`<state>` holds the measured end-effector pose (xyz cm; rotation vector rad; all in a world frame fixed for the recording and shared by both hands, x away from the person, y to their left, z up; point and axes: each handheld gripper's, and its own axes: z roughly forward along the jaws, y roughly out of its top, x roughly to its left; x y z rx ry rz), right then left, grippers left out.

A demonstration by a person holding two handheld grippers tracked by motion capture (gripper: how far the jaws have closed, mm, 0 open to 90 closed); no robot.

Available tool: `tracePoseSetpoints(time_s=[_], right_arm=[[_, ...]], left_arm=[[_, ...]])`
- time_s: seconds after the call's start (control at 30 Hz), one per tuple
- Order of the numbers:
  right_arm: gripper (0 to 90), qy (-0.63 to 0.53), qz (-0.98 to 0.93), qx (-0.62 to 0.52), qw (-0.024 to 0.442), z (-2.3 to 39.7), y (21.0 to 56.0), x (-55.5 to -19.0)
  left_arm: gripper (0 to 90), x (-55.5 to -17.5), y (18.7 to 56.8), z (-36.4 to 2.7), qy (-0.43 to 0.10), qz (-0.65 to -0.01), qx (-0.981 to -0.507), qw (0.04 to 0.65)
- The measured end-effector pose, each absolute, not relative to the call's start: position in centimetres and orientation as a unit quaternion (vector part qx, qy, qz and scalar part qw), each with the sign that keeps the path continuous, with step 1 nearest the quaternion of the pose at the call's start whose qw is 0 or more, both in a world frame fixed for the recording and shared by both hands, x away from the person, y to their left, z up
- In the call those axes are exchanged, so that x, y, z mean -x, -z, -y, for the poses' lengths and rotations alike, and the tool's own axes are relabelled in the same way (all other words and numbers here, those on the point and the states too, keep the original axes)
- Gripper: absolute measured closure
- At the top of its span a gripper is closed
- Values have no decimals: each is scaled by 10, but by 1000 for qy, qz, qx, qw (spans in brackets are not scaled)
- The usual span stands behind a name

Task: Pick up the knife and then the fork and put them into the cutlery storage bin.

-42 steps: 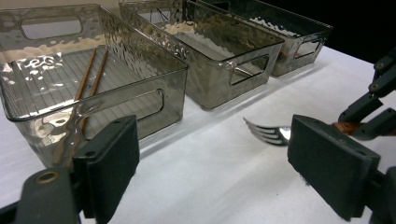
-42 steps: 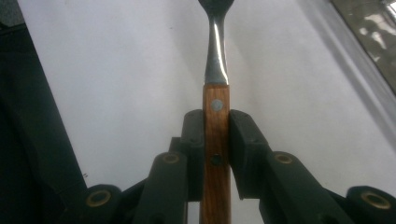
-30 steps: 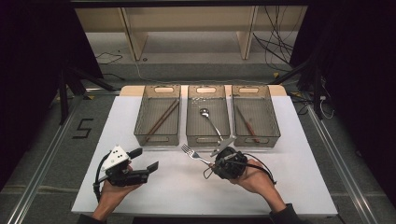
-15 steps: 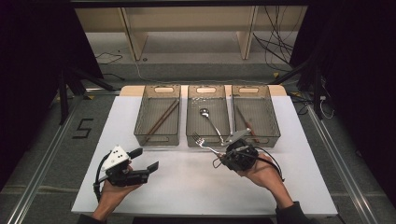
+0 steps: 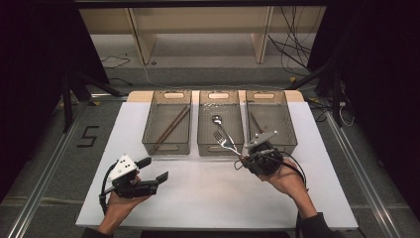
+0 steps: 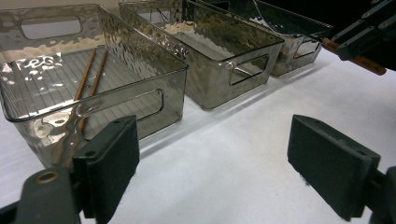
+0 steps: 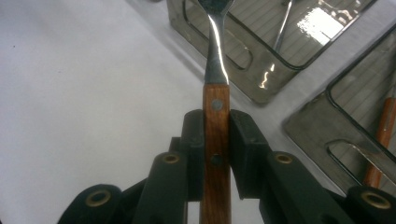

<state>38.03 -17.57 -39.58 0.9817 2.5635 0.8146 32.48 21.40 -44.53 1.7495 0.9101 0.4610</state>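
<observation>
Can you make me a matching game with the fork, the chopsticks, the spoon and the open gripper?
Things:
1. fork
2. chopsticks
3. spoon
4. left gripper

Places or states:
A. lying in the middle bin
B. jaws open, holding nothing
C. clamped by its wooden handle in the right gripper
D. lying in the left bin

Pairs: 1-C, 2-D, 3-A, 4-B

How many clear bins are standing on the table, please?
3, side by side along the far edge: the left bin holds chopsticks, the middle bin holds a spoon, and the right bin holds a wooden-handled utensil, partly hidden.
</observation>
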Motion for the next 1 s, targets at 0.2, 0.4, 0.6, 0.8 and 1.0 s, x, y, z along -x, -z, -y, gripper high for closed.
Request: tracePoseSetpoints(time_s=[0.2,0.4,0.6,0.8,1.0], right_arm=[[772,-286,-879,-354,145,185,394,-387],[773,-297,-861,-381,158,202,388,-399],[773,-305,-842,-409,175,220,378,-412],[772,-303,-827,-435,188,233,371,-430],[772,-293,-816,-458,195,241,369,-449]], left_arm=[[165,-325,445,-214,-193,-383,-732,530],[165,-325,446,-214,-194,-383,-732,530],[165,-326,446,-214,-193,-382,-733,529],[165,-326,446,-214,-194,-383,-732,529],[165,-326,446,-214,-193,-383,-732,529]])
